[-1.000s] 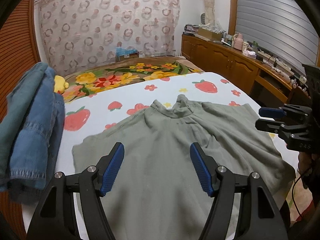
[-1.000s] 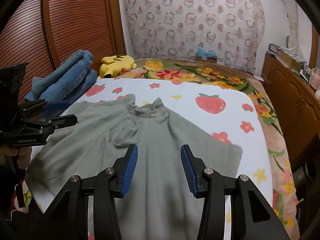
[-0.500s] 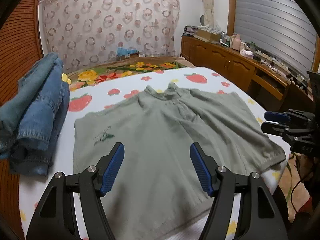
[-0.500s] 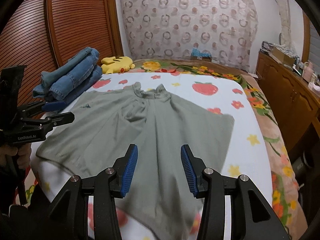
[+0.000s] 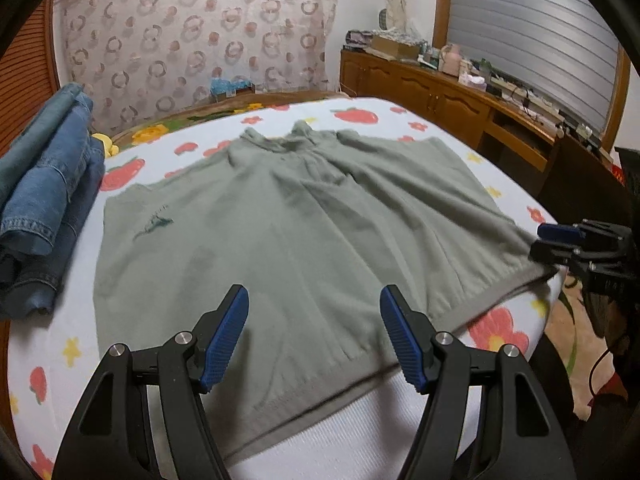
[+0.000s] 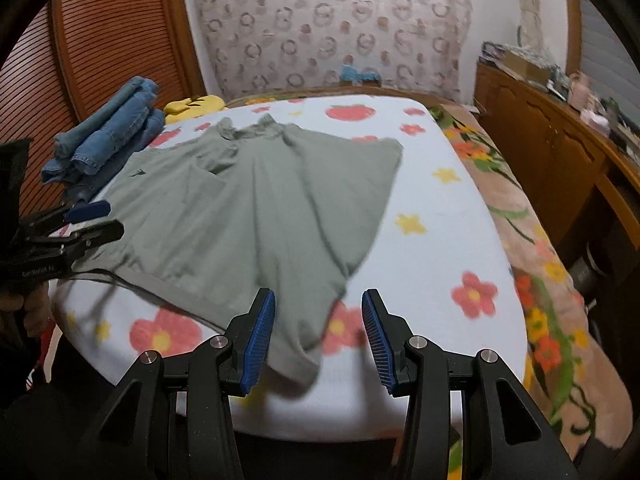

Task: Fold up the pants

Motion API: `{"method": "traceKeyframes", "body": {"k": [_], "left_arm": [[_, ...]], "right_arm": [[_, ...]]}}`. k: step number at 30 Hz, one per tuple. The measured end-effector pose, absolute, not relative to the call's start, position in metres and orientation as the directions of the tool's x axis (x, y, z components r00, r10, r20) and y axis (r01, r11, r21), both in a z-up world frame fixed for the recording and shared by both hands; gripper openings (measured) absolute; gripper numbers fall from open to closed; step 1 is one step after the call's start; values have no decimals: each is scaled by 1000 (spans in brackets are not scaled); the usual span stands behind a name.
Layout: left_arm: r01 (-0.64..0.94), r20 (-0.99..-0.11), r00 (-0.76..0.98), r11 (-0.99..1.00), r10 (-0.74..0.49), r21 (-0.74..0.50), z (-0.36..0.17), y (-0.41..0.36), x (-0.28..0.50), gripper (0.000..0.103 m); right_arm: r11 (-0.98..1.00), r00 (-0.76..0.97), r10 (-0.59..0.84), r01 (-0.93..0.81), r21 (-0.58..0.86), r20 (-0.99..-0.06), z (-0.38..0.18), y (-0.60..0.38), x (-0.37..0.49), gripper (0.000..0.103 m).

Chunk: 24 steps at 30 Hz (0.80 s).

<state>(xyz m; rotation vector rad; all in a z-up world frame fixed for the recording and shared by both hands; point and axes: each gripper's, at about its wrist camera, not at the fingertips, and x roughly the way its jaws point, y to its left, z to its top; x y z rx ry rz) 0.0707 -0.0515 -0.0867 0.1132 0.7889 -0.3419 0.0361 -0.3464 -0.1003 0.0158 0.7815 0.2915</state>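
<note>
Grey-green pants [image 5: 300,220] lie spread flat on the strawberry-print bed sheet [image 5: 500,332], with a small dark logo at their left side. My left gripper [image 5: 314,294] hovers open above the pants' near edge, nothing between its blue pads. In the right wrist view the pants [image 6: 248,208] reach toward the bed's near edge. My right gripper [image 6: 319,296] is open just above their near right corner, and its pads do not press the cloth. Each gripper also shows in the other's view: the right gripper [image 5: 560,240] at the pants' right corner, the left gripper [image 6: 92,220] at their left edge.
A stack of folded denim [image 5: 44,184] sits at the bed's left side, with a yellow plush toy [image 6: 196,104] behind it. A wooden cabinet [image 6: 540,128] with clutter runs along the right wall. A floral blanket [image 6: 540,280] hangs down the bed's right side. A hand [image 6: 24,304] holds the left gripper.
Both grippers have drawn back toward the bed's near edge and sunk a little, so the pants look farther away and the sheet's front edge shows. Jaw openings look the same.
</note>
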Motion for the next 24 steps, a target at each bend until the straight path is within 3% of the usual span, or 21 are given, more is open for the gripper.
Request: {"method": "traceKeyframes", "body": {"k": [22, 24], "left_arm": [[351, -729, 635, 936, -256, -23, -108, -54, 61, 70], [352, -727, 636, 936, -259, -25, -108, -53, 61, 70]], "right_arm": [[950, 647, 296, -277, 146, -702, -110, -341, 27, 47], [947, 646, 303, -288, 144, -701, -110, -339, 27, 32]]}}
